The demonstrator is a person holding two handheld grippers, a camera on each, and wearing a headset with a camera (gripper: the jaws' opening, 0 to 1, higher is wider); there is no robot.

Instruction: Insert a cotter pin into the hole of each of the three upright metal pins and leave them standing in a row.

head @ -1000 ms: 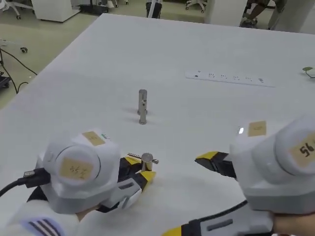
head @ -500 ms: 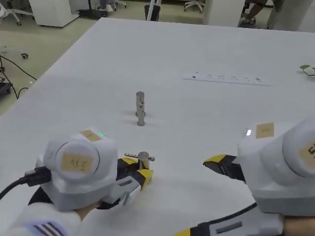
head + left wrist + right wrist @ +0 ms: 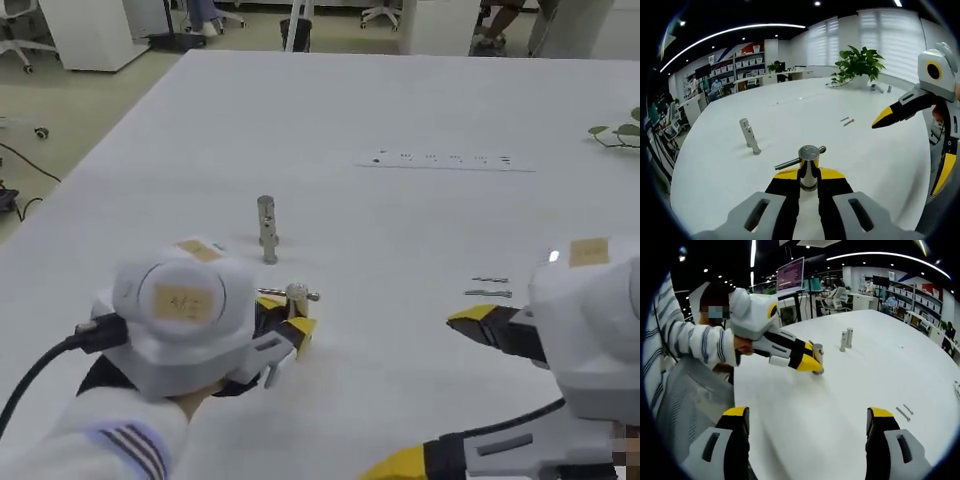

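Open-plan office: desks, monitor, potted plant

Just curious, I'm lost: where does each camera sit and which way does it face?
Head view: on the headset, looking down at the table; shows a striped sleeve.
Left gripper view: on the left gripper, along its fingers clamping a metal pin.
Right gripper view: on the right gripper, between its open fingers.
All share that metal pin.

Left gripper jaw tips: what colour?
Yellow, then black, where the left gripper clamps the pin; clearest in left gripper view.
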